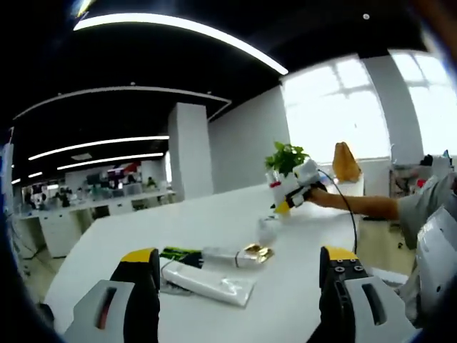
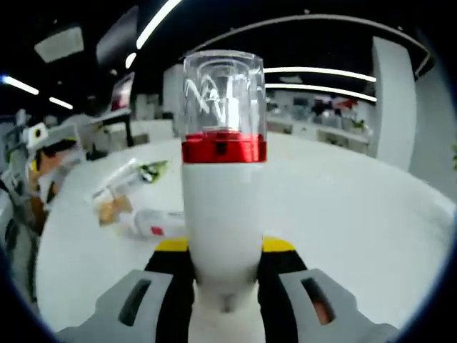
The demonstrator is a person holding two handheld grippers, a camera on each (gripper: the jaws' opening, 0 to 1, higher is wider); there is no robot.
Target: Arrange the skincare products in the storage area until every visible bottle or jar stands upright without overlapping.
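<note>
A white bottle with a red band and a clear cap stands up between my right gripper's jaws, which are shut on its lower body. In the left gripper view that right gripper hovers over the far side of the white table, carried by a person's arm. My left gripper is open, with nothing between its jaws. Ahead of it lie a white tube, a green-tipped tube and a gold-capped bottle. A small clear jar sits beyond them.
A potted plant and an orange-brown bag stand at the table's far edge by the windows. In the right gripper view the lying tubes and a white red-labelled bottle sit left of the held bottle, with the left gripper behind them.
</note>
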